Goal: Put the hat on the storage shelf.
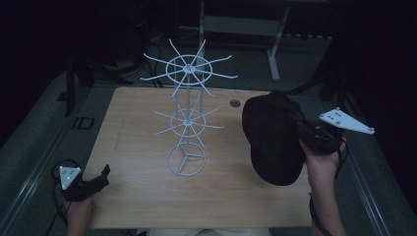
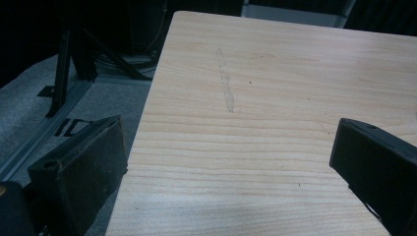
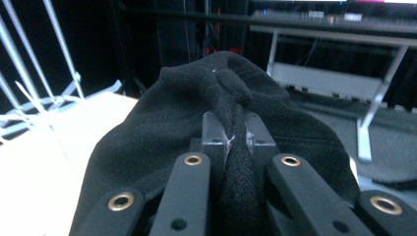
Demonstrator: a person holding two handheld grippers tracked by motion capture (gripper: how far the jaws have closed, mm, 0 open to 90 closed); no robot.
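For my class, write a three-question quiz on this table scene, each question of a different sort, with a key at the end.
1. True or false: the right tool is clamped on a fold of the black hat.
2. Multiple choice: where does the white wire rack stand? A) on the floor B) upright on the wooden table C) lying flat on its side
3. Fill in: the left tool has its jaws ____ over the table's near left edge, holding nothing.

Key: 1 true; 2 B; 3 open.
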